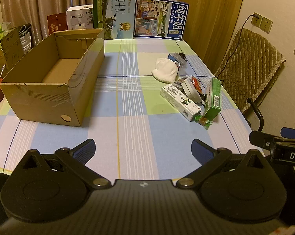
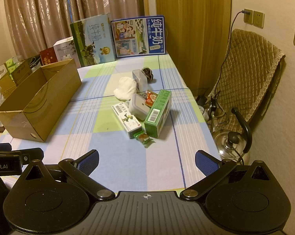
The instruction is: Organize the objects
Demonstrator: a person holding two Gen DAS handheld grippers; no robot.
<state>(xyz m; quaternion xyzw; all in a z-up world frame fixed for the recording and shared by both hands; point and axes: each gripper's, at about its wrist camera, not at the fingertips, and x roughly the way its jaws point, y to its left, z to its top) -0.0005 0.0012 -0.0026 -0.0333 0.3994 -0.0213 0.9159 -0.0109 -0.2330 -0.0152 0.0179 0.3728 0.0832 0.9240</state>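
Note:
An open, empty cardboard box point(image 1: 49, 82) point(image 2: 39, 101) stands on the left of the checked tablecloth. On the right lies a cluster of small items: a green carton point(image 1: 213, 98) point(image 2: 158, 113), a white tube box point(image 1: 179, 101) point(image 2: 127, 120), a grey-lidded case point(image 2: 138, 106), a white cloth point(image 1: 165, 71) point(image 2: 126, 88), a wrapped candy point(image 1: 203, 121) point(image 2: 144, 138) and a clear plastic box point(image 2: 140, 79). My left gripper point(image 1: 142, 149) and right gripper point(image 2: 146, 161) both hover open over the near table edge, nothing between their fingers.
Two milk cartons point(image 1: 160, 17) point(image 2: 138, 36) and other boxes line the far edge against curtains. A padded chair point(image 2: 245, 72) and a steel kettle point(image 2: 232, 143) stand right of the table. More cardboard boxes point(image 1: 2, 47) sit at far left.

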